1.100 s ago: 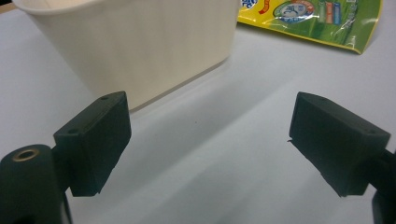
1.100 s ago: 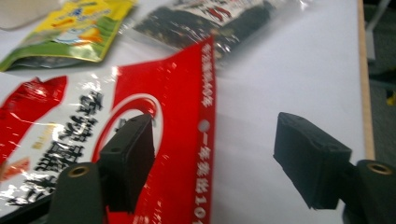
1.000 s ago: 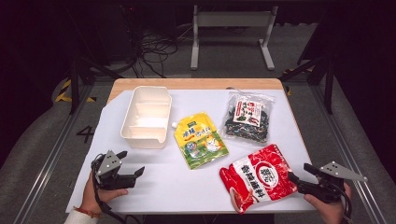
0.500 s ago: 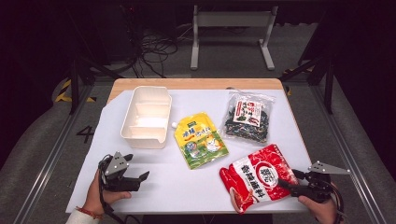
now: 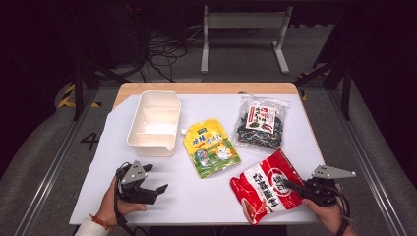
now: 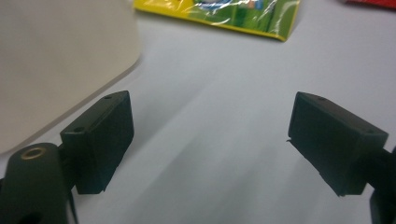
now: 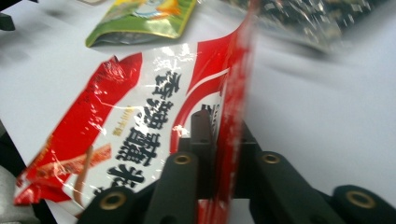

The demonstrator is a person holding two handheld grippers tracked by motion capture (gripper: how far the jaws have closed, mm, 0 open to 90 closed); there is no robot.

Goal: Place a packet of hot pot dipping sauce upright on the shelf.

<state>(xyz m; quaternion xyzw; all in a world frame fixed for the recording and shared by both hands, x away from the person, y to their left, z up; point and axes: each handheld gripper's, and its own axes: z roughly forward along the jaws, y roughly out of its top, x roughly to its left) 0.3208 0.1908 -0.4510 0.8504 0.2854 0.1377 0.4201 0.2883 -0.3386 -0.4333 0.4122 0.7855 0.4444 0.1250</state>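
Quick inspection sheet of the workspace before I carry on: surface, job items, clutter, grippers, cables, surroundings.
Surface: white sheet over a wooden table, flat.
Job's things: red snack packet at the near right edge, its right edge lifted; yellow-green pouch mid-table; clear bag of dark dried food far right; white two-compartment tray far left, empty.
Clutter: nothing seen.
Grippers: right gripper has just closed, pinching the red packet's edge; left gripper open over bare sheet, holding nothing.
Cables: black cable at each wrist; loose cables on the floor behind the table.
Surroundings: dark room, grey metal stand behind.
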